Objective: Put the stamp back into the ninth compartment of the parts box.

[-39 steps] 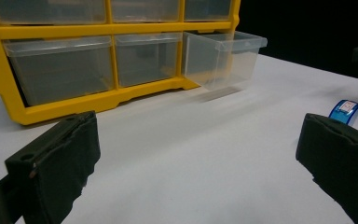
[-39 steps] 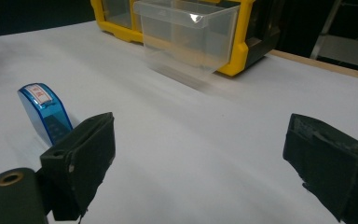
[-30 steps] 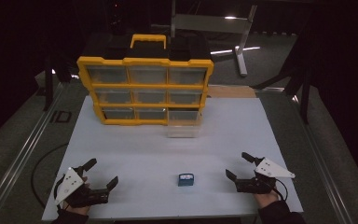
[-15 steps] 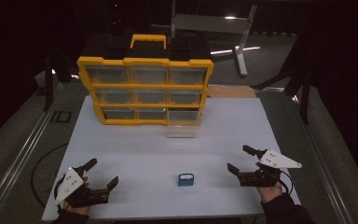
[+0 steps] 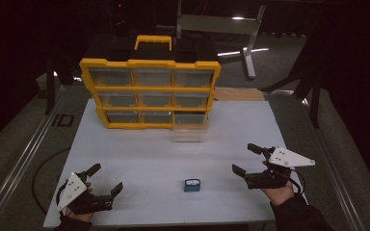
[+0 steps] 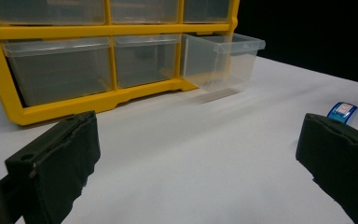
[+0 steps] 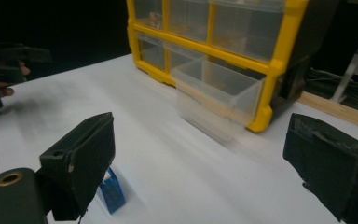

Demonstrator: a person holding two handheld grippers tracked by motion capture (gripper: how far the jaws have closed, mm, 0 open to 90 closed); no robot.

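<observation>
Right gripper nearer blue piece.

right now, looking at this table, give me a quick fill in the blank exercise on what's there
1. The small blue box lies on the white table nearer the ____ tool.
2. The yellow plastic organiser with clear drawers has ____ drawer pulled out.
3. That clear plastic drawer sits in the ____ row, at its right end in the high view.
4. The left tool and the right tool both stand with jaws ____.

Missing words: right; one; bottom; open
</observation>
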